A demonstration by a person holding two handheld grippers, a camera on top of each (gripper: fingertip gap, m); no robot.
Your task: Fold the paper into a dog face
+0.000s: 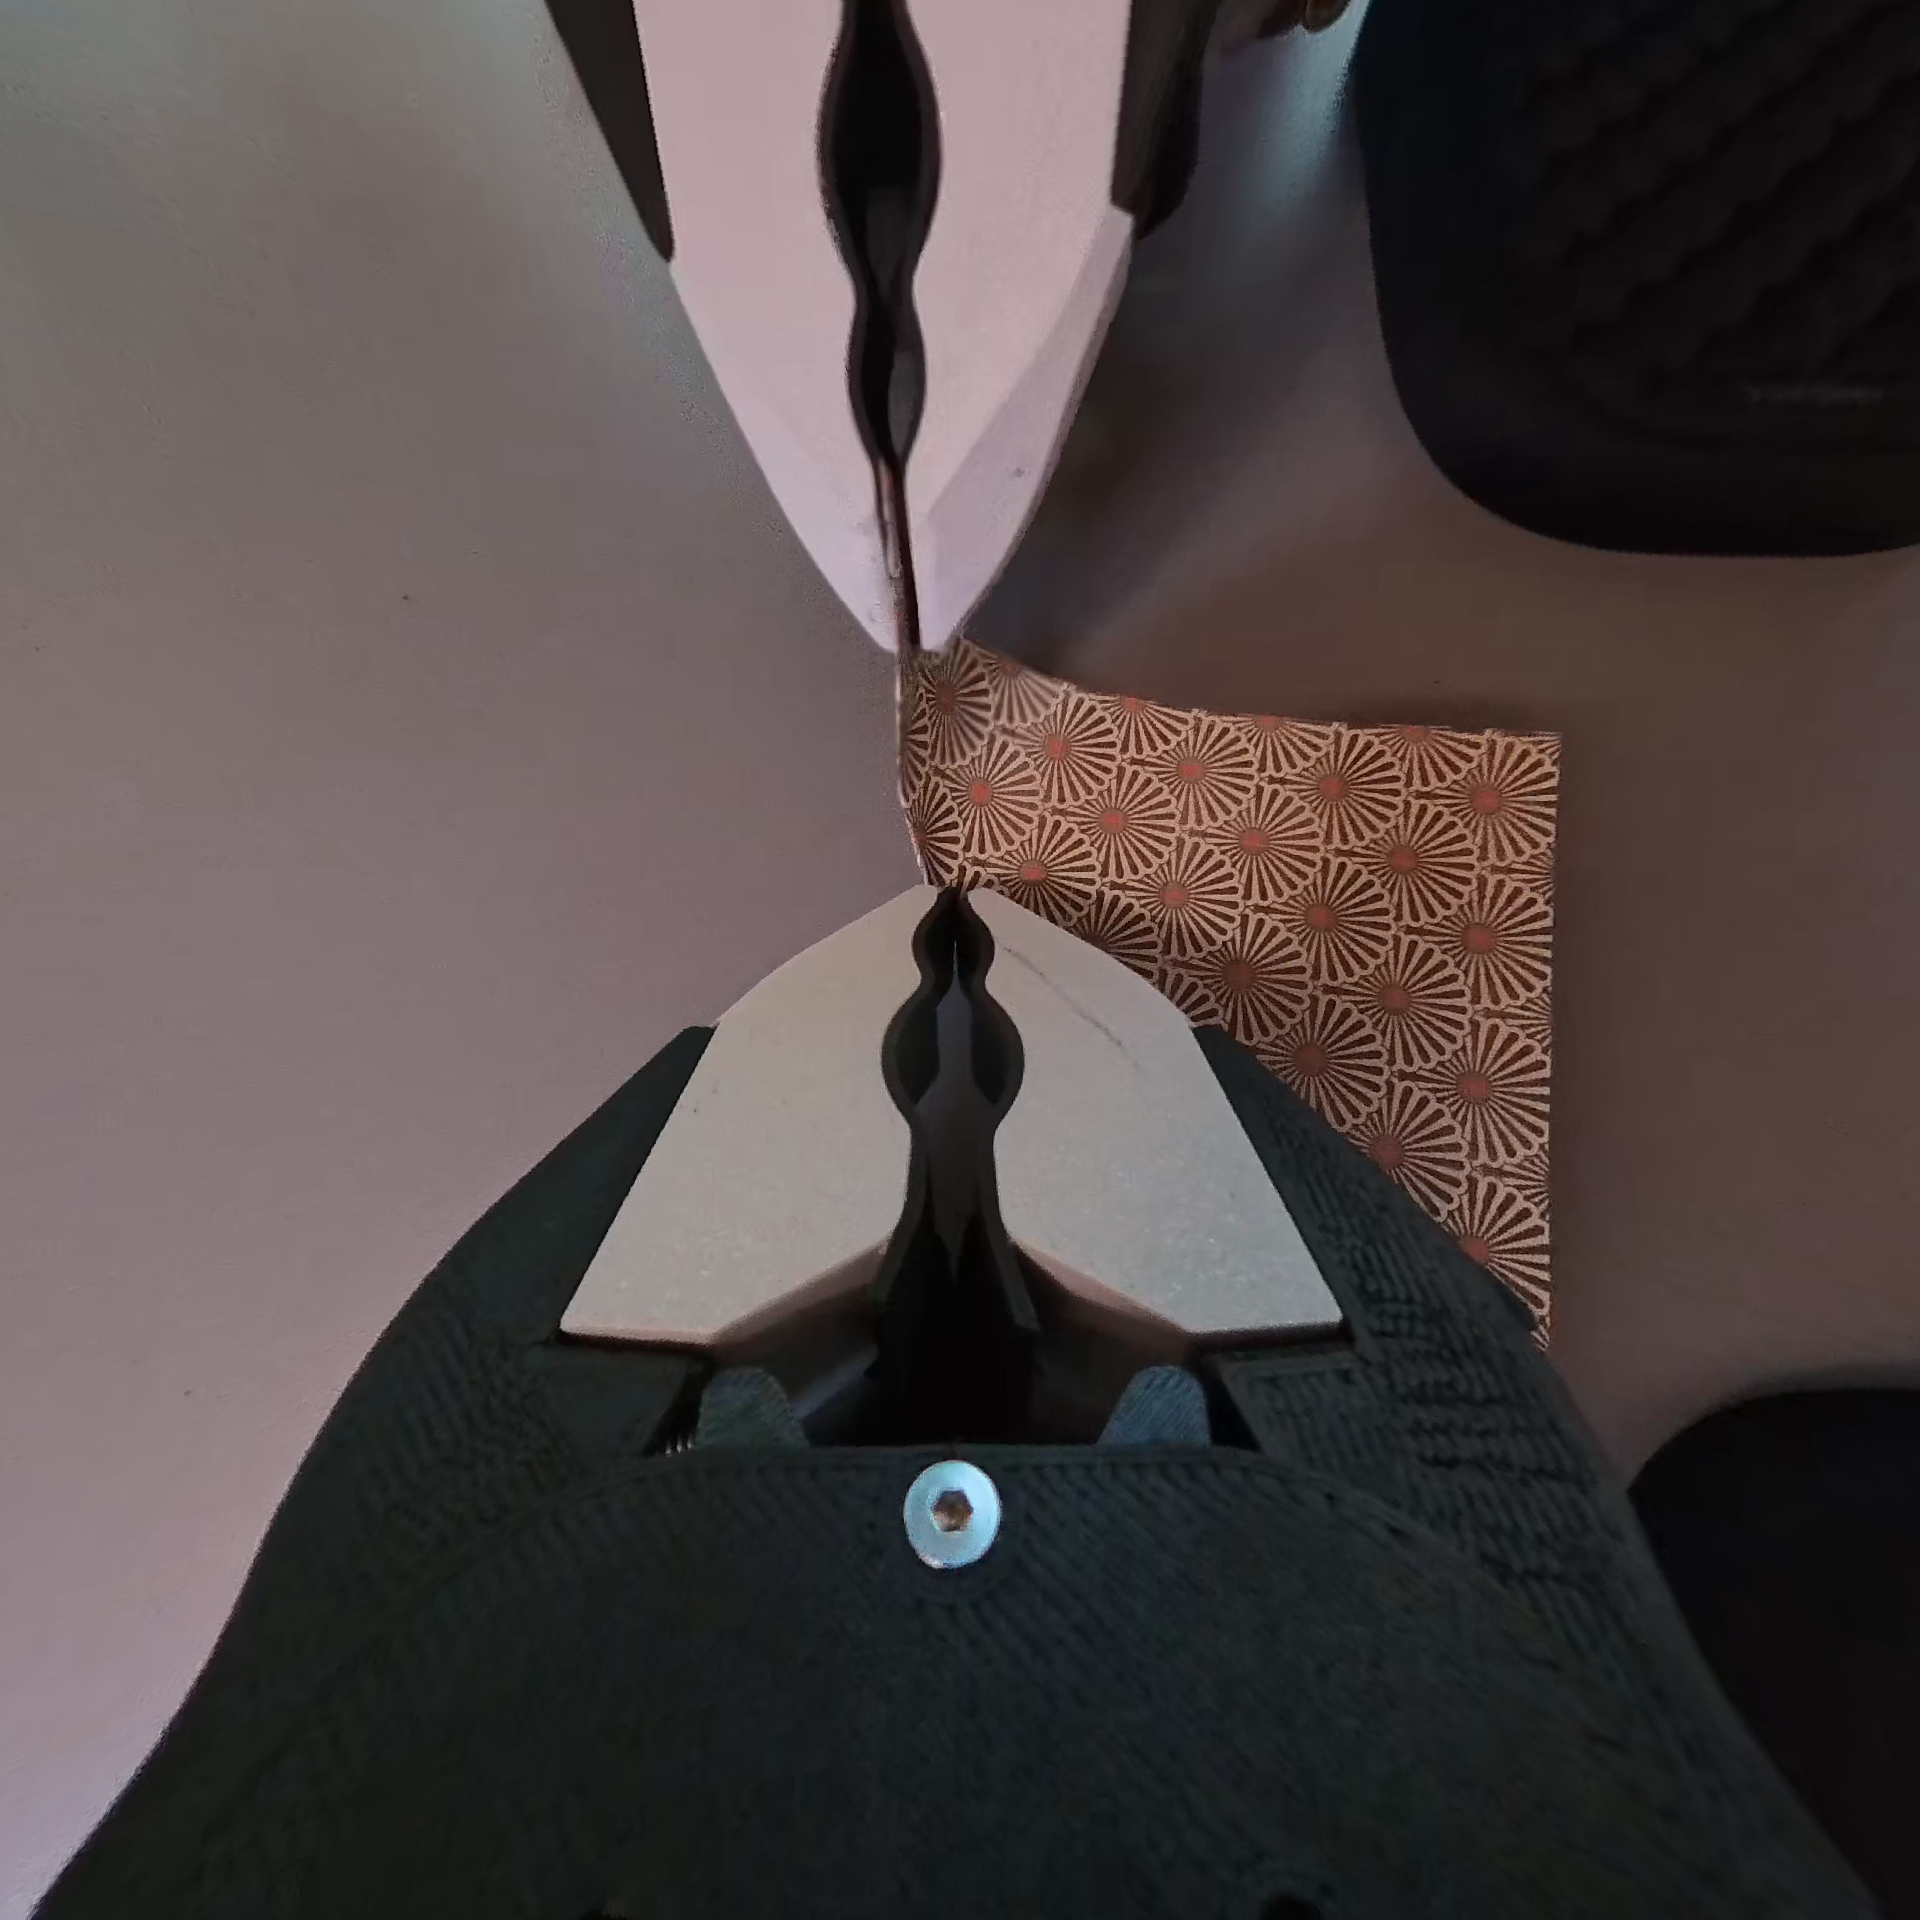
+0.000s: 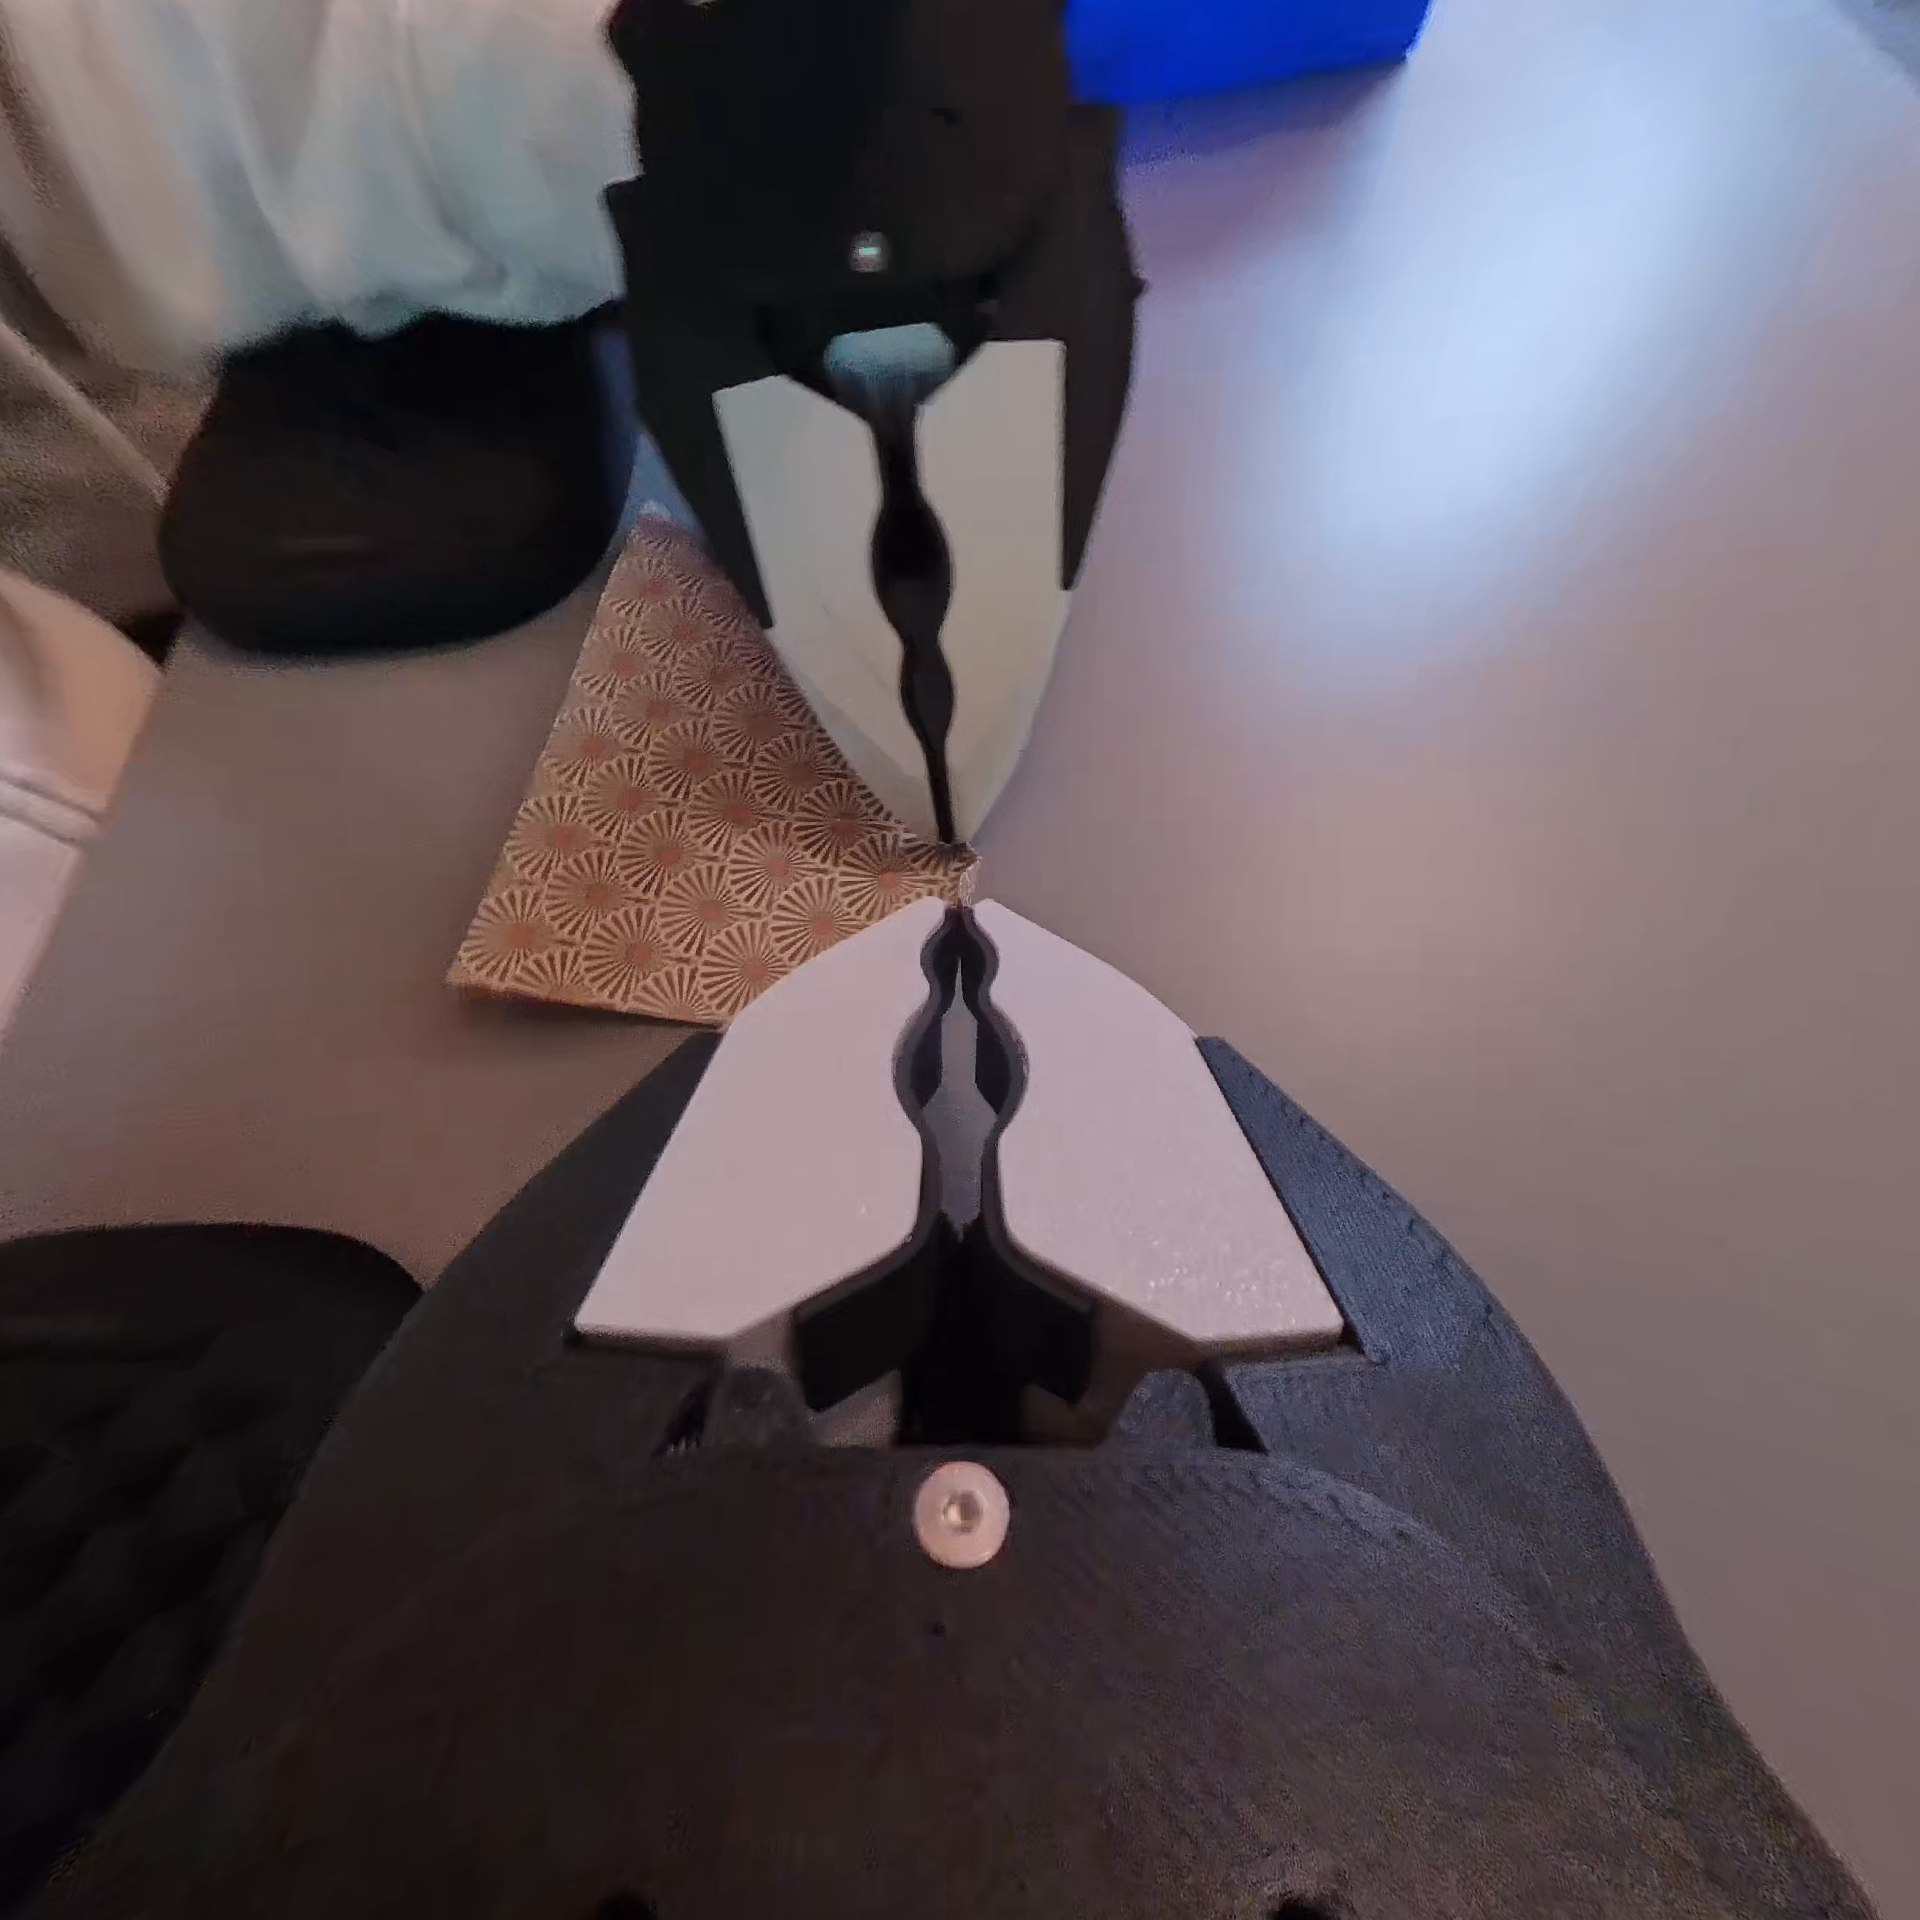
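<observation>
- Left wrist view: the left hand-held gripper (image 1: 954, 902) comes in from below, its white fingers (image 1: 790, 1164) pressed together at the tips, pinching the near end of the paper's raised left edge.
- The paper (image 1: 1299, 894), brown with a pale fan-flower print, lies on the grey worktop (image 1: 416, 727) and spreads away to the right; its left edge curls up off the surface between the two tools.
- The right hand-held gripper (image 1: 906, 634) reaches in from the top, closed as well, its tips nipping the far end of that same edge.
- A dark shoe (image 1: 1662, 260) sits at the upper right, well clear of the paper, and another dark shape (image 1: 1787, 1621) shows at the lower right.
- Right wrist view: the right hand-held gripper (image 2: 961, 906) is shut tip to tip on the paper's corner (image 2: 961, 862).
- The left hand-held gripper (image 2: 951, 831) faces it from above, also closed on that corner, so the two tips nearly meet.
- The paper (image 2: 675, 831) fans out to the left, its far part flat on the worktop (image 2: 1455, 831).
- A dark shoe (image 2: 384, 499) lies beyond the paper at the upper left, with pale cloth (image 2: 260, 156) behind it and something blue (image 2: 1247, 42) at the top edge.
</observation>
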